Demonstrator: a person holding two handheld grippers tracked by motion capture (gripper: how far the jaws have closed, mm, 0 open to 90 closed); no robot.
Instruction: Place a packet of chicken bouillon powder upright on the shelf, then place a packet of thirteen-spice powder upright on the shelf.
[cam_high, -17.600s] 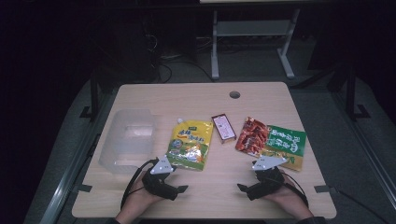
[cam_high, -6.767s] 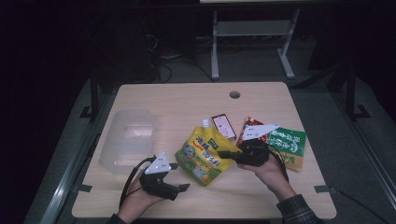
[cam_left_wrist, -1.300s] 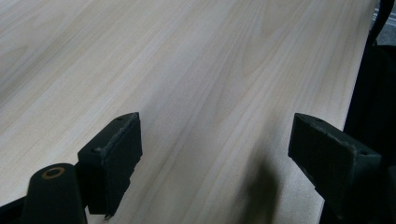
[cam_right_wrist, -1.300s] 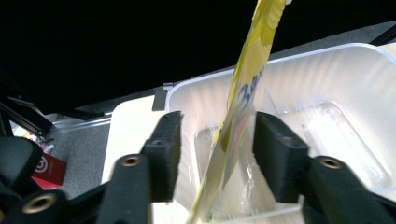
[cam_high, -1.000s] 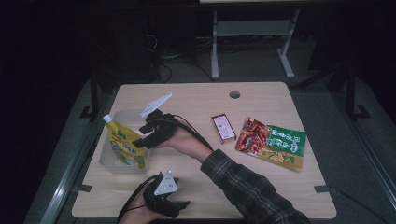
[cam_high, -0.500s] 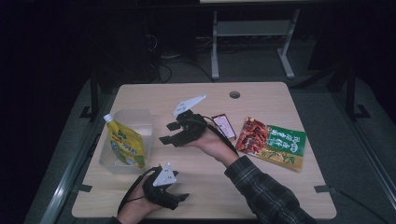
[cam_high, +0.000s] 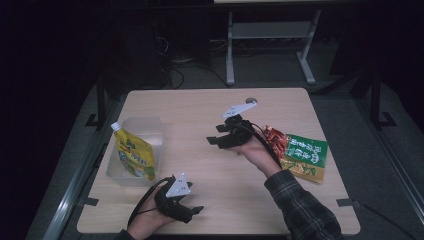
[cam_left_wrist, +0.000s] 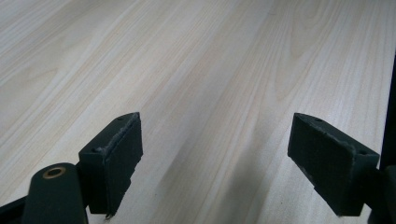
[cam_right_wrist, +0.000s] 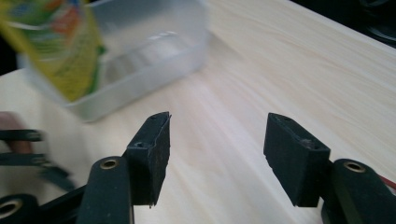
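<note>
**Yellow pouch stands in the clear tub; both grippers empty**

Yellow and green, the spouted pouch (cam_high: 133, 156) stands upright in the clear plastic tub (cam_high: 150, 131), leaning on its near-left wall with its white cap at the top. From the right gripper (cam_high: 219, 139) the tub lies well off past the jaw tips, with bare table (cam_high: 190, 107) between; in the right gripper view the pouch (cam_right_wrist: 51, 44) and tub (cam_right_wrist: 154, 51) appear blurred, ahead and to the left of the jaws.

Right gripper (cam_right_wrist: 215, 154): held above the middle of the table, jaws pointing toward the tub. Jaws stand about half apart. Nothing lies between the pads; wood grain shows through the gap. The hand (cam_high: 256, 152) gripping it comes from a plaid sleeve (cam_high: 300, 210) crossing the table from the near edge.

Left gripper (cam_high: 192, 211): low at the near edge of the table, held in the other hand, its grey three-cornered plate (cam_high: 178, 186) on top. The tub sits just beyond it to its left. In the left gripper view its jaws (cam_left_wrist: 215, 168) stand wide apart, with bare wood between the pads and nothing held.

Other items: a red snack packet (cam_high: 276, 141) and a green packet (cam_high: 305, 157) lie flat directly behind the right gripper, beside the wrist, the two overlapping. Whether the hand touches the red packet cannot be told.
</note>
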